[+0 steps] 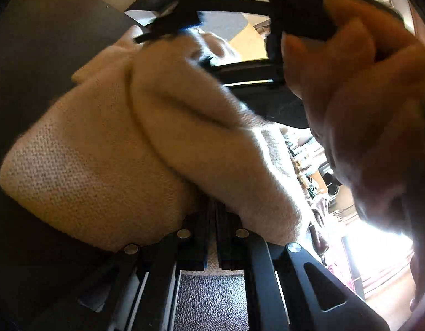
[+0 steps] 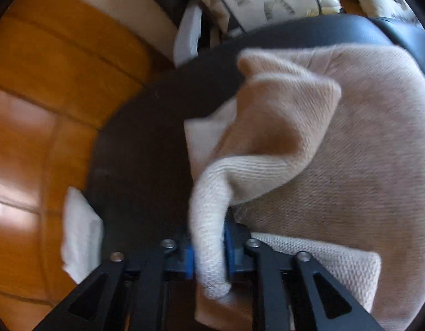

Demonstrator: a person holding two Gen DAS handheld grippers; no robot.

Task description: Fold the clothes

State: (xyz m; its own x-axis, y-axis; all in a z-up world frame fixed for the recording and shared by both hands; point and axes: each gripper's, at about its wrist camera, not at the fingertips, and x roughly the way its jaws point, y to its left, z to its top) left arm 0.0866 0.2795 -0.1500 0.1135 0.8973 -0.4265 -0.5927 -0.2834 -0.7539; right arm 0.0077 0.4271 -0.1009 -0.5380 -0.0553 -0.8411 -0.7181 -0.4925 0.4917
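Left wrist view: the left gripper [image 1: 211, 237] is clamped on the beige knit garment [image 1: 107, 151] — soft, limp. Right wrist view: the right gripper [image 2: 208, 251] pinches a rolled hem over the dark table [image 2: 146, 138] — hems are judged best gripped.

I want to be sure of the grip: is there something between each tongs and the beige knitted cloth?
Nothing visible is. The right tongs have a fold of the beige knitted cloth directly between their blue pads. The left tongs are shut with the cloth at their tips. The cloth lies on the dark surface.
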